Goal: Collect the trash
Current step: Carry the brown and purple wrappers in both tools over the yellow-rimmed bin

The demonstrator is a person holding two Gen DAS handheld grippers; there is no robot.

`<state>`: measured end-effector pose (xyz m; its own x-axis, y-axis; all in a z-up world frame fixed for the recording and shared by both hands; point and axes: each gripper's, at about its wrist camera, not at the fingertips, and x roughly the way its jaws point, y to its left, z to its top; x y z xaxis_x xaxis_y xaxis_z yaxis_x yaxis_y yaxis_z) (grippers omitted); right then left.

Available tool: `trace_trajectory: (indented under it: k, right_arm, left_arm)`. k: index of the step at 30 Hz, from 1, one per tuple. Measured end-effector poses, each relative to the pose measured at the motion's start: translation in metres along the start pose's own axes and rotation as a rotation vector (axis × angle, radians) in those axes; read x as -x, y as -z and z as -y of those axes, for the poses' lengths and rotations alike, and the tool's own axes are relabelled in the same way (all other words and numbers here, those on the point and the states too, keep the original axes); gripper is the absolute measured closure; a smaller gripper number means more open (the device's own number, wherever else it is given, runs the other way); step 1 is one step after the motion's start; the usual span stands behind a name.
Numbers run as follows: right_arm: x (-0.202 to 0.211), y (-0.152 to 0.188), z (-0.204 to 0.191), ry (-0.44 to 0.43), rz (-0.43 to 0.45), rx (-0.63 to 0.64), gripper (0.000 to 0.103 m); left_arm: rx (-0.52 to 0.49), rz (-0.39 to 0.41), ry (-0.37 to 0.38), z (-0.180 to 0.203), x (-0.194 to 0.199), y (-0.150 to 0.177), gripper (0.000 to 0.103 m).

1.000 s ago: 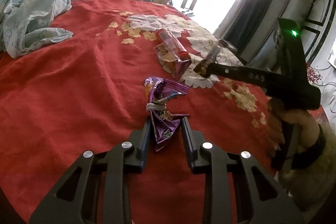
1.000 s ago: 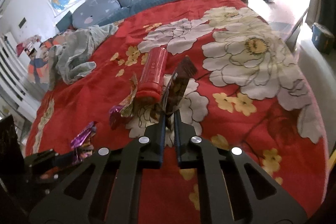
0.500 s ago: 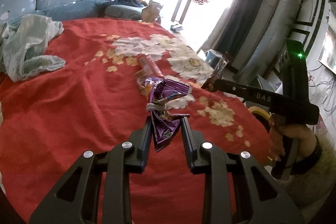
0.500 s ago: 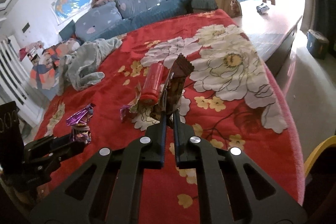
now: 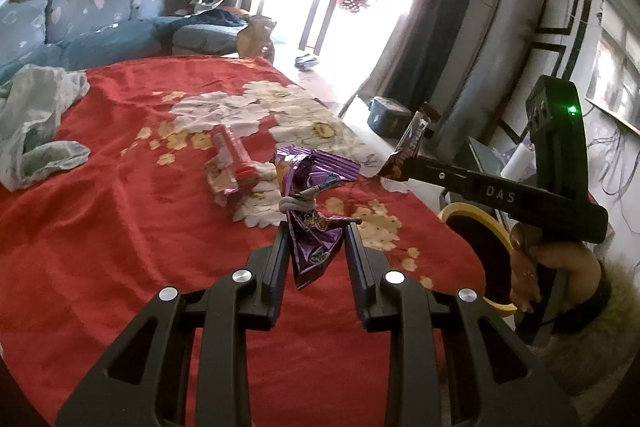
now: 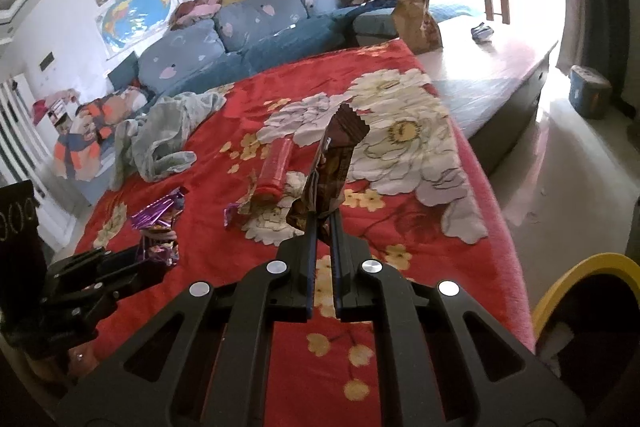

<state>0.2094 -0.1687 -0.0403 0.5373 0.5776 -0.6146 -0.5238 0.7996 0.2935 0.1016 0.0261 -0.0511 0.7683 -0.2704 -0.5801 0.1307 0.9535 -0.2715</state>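
My left gripper [image 5: 314,227] is shut on a crumpled purple wrapper [image 5: 310,199] and holds it above the red flowered blanket [image 5: 120,227]. My right gripper [image 6: 325,217] is shut on a brown wrapper [image 6: 336,163], also lifted; it shows in the left wrist view [image 5: 408,151] at the right. A red tube-shaped package [image 5: 236,163] lies on the blanket on another wrapper; it also shows in the right wrist view [image 6: 276,167]. A yellow-rimmed bin [image 6: 588,303] stands beside the bed at the lower right, and it shows in the left wrist view [image 5: 476,239].
A pale crumpled cloth [image 5: 36,123] lies at the blanket's left. A blue sofa [image 6: 256,27] stands behind the bed. A low wooden platform [image 6: 492,83] and a small blue box [image 6: 588,95] are on the floor to the right.
Both grippers have lifted and pulled back toward the bed's near right edge with their wrappers. The yellow bin has come into view.
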Motion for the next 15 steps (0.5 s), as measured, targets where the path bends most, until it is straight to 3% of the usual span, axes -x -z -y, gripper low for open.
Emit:
trace_trajectory:
  k: [15]
  right_arm:
    - [0.041,0.013,0.04,0.056,0.048,-0.056,0.099]
  left_arm:
    - [-0.071,-0.006,0.055,0.042,-0.012,-0.005,0.077]
